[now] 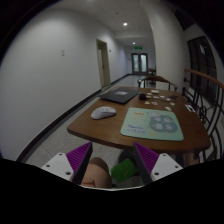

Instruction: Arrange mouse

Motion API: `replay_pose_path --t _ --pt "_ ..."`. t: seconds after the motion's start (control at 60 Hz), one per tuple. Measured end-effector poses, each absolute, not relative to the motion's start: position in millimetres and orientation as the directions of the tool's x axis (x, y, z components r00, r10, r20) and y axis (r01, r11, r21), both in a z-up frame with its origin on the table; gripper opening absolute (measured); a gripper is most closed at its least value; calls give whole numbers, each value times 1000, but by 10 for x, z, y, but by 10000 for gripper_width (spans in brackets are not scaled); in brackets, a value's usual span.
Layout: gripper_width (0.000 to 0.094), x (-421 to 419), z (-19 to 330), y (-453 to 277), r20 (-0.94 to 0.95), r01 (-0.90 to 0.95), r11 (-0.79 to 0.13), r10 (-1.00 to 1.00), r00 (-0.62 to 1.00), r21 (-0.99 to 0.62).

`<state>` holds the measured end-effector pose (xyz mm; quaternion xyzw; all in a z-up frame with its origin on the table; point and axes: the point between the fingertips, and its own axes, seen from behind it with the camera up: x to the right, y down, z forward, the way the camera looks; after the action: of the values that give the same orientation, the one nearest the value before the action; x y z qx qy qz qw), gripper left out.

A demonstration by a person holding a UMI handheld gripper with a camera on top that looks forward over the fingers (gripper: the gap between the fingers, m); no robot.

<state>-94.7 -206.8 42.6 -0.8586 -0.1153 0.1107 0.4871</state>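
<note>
We hold the tool (112, 160) released, empty, short of the brown wooden tabletop (100, 128); white rounded mouse (103, 112) left-centre, beside pale-green mat (153, 123), awaiting placement.

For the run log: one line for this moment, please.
gripper: open, empty | mouse: on table, beyond fingers | mat: right of mouse

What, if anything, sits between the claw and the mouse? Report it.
Nothing visible blocks it. The claw is open, short of the wooden table. The white mouse lies beyond on bare tabletop, left of the green mat. Only the table's near edge lies between.
</note>
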Motion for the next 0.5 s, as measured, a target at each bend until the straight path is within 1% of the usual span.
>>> replay_pose_path --t 0.217,0.367,0.383,0.4,0.417,0.433,0.5 --pt "827 -1140 318 -1964 -62 160 -509 391 918 -846" --pt "814 -1120 207 -2069 -34 222 -565 407 913 -795" --pt "857 -1099 207 -2072 -22 233 -564 408 913 -792" --pt "835 -1081 278 -2036 -1 241 -538 409 912 -808" --pt "846 -1053 301 -2043 14 252 -533 410 912 -808" --pt "832 -1041 308 -2061 6 248 -532 416 909 -810" --pt "837 -919 508 -2152 0 239 -546 400 917 -803"
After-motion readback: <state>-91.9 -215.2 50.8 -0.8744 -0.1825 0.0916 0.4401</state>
